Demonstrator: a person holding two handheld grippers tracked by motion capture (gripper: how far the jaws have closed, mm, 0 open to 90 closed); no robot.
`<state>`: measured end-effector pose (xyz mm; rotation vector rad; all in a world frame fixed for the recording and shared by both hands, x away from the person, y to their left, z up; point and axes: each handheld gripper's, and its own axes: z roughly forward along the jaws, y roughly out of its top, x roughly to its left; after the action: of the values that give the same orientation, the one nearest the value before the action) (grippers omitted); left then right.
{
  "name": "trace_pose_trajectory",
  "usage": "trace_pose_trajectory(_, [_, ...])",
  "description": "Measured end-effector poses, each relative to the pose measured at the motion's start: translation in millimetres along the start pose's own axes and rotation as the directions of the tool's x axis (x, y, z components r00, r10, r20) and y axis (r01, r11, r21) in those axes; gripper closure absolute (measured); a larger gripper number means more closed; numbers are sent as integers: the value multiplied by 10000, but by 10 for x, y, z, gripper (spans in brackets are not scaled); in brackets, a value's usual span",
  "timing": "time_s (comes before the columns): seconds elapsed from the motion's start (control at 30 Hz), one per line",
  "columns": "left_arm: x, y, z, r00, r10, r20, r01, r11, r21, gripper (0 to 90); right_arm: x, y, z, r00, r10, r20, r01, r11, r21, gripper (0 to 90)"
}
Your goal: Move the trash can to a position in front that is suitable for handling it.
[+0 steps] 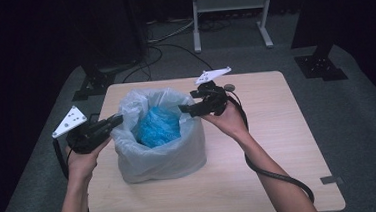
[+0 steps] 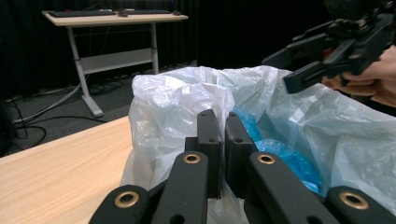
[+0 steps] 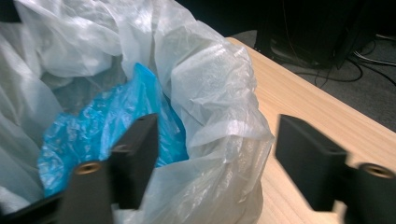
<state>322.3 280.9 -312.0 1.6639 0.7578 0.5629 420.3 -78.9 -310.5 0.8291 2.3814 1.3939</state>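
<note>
A white translucent plastic bag (image 1: 164, 157) stands open on the wooden table (image 1: 279, 144), with a crumpled blue bag (image 1: 157, 128) inside it. My left gripper (image 1: 118, 120) is at the bag's left rim. In the left gripper view its jaws (image 2: 223, 122) are pressed together on the white bag (image 2: 177, 93) film, with the blue bag (image 2: 285, 158) just beyond. My right gripper (image 1: 183, 108) is open at the right rim. In the right gripper view (image 3: 215, 128) one jaw hangs over the blue bag (image 3: 88, 126), the other outside the white bag (image 3: 210, 70).
A small round object (image 1: 229, 87) lies on the table behind the right hand. A grey tab (image 1: 331, 179) sits at the table's front right corner. A white desk frame (image 1: 229, 3), black stands (image 1: 94, 77) and floor cables lie beyond the table.
</note>
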Motion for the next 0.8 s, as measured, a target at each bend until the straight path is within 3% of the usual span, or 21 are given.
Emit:
trace_pose_trajectory(0.17, [4,29,-56,9989,-323,329,335,9987,-382,885,-27,-19,32,9997,117,223,-117,9999,-1,507])
trace_pose_trajectory(0.4, [-1,66,-73,9991,-280,326,295,9985,-465,887,-55,0,14,9994,326,87,-324,9994,-146,671])
trace_pose_trajectory(0.67, [-55,135,-63,9985,-197,518,227,9981,-578,887,-11,90,-62,9980,254,571,-225,9984,-520,848])
trace_pose_trajectory(0.8, [-109,185,-23,9970,-132,757,183,9976,-675,888,11,137,-100,9978,549,359,-524,9962,-696,888])
